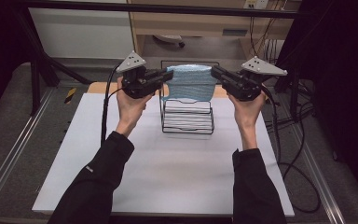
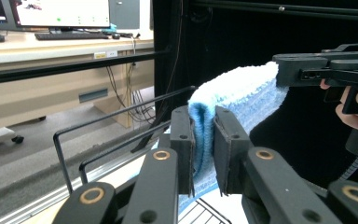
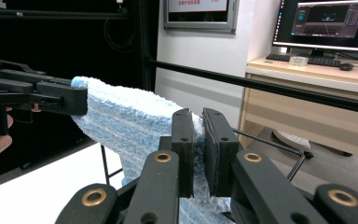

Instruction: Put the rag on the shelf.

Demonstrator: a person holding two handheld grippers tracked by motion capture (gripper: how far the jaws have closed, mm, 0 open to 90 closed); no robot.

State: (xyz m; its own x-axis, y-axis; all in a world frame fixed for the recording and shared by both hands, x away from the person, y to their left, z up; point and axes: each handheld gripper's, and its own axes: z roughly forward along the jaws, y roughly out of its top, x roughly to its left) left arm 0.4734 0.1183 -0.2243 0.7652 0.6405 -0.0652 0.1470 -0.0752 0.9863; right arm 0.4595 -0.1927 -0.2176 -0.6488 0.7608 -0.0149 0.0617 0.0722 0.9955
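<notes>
A light blue knitted cloth (image 1: pixel 189 83) is held stretched in the air above a black wire rack (image 1: pixel 187 116), which stands on the white bench (image 1: pixel 168 172) with a stack of white plates (image 1: pixel 188 119) in it. The cloth is gripped at two opposite edges: the left tongs (image 1: pixel 168 74) are closed on its left edge and the right tongs (image 1: pixel 213 71) on its right edge. In the left gripper view the folded edge of the cloth (image 2: pixel 204 140) is seen pinched between the narrow jaws of the left tongs (image 2: pixel 204 156), and in the right gripper view the fabric (image 3: pixel 130 123) is likewise clamped by the right tongs (image 3: pixel 198 154), whose jaws stand almost together.

The step in hand is judged to be the spreading of the cloth and its lowering over the rack. For this to be done well, the cloth should be kept taut and level between the two tongs, so that no slack sags onto the plates too early on one side. Both tongs should be lowered together and evenly, with the cloth centred over the rack's upper wire. The grip should not be released until the fabric is resting on the wire, since the loose knit could slide off to one side.

The cloth hangs between the tongs, its lower edge drooping just in front of the rack's top, while both hands are held at about the same height on either side of the rack.
</notes>
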